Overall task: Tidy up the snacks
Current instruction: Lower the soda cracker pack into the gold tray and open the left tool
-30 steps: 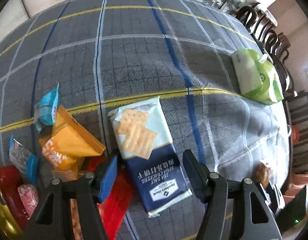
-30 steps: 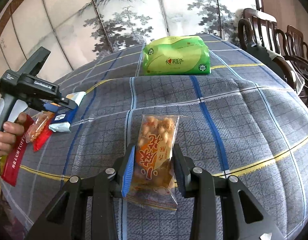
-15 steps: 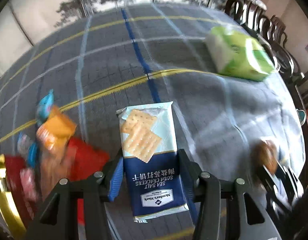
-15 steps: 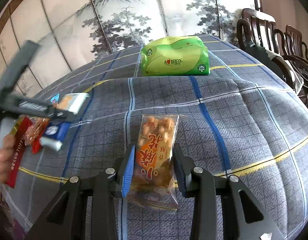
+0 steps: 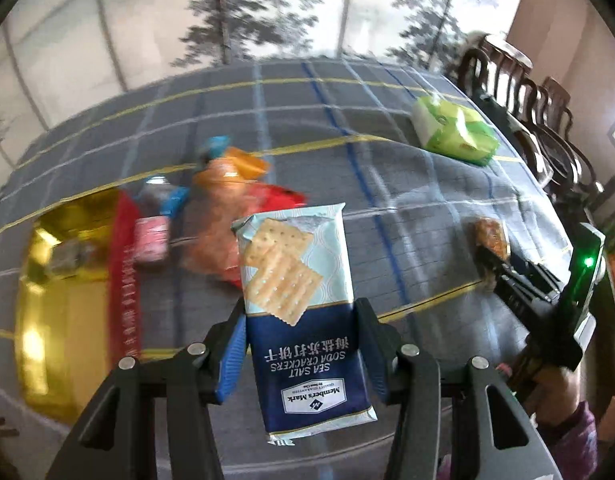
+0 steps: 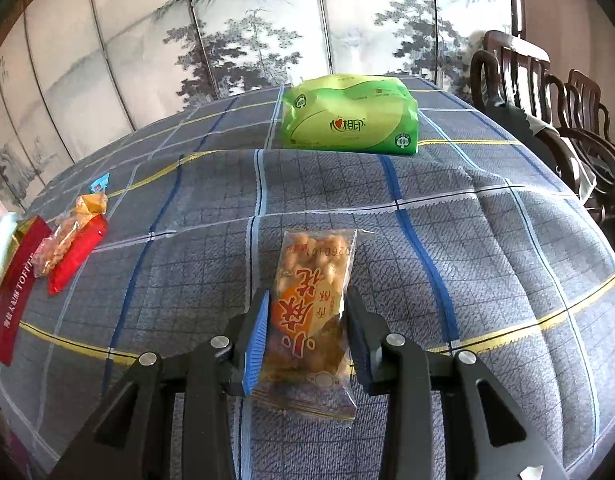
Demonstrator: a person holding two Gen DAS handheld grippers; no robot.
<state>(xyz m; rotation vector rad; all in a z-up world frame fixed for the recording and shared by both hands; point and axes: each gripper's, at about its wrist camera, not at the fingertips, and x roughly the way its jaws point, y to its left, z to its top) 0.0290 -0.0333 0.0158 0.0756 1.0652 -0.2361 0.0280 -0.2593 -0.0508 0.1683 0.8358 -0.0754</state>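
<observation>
A grey plaid tablecloth (image 6: 487, 240) covers the table, with a painted folding screen (image 6: 267, 40) behind it and dark wooden chairs (image 6: 547, 92) to one side.

The left gripper (image 5: 301, 344) is clenched on a blue and pale pack of soda crackers (image 5: 303, 304), pads pressed to both long edges, the pack carried clear of the cloth. The right gripper (image 6: 307, 340) is clamped on a clear bag of peanuts (image 6: 313, 308), low over the cloth in front of a green tissue pack (image 6: 351, 116).

The remaining snacks lie in a loose heap at the table's far-left side: an orange packet (image 5: 231, 176), a red pouch (image 6: 77, 254), a small blue sachet (image 6: 99, 184), and a red toffee box (image 6: 15, 292) beside a gold tray (image 5: 55, 304).

The cracker pack is gripped only near its lower half; it could likely pivot or slide out if swung fast, and hard pressure may crack the biscuits. The slick peanut bag could slip likewise.

The left view alone shows the gold tray and the right gripper from outside, with the hand (image 5: 555, 396) holding it. The right view alone reads the tissue pack's front and the toffee lettering sharply; the left view blurs the heap.
</observation>
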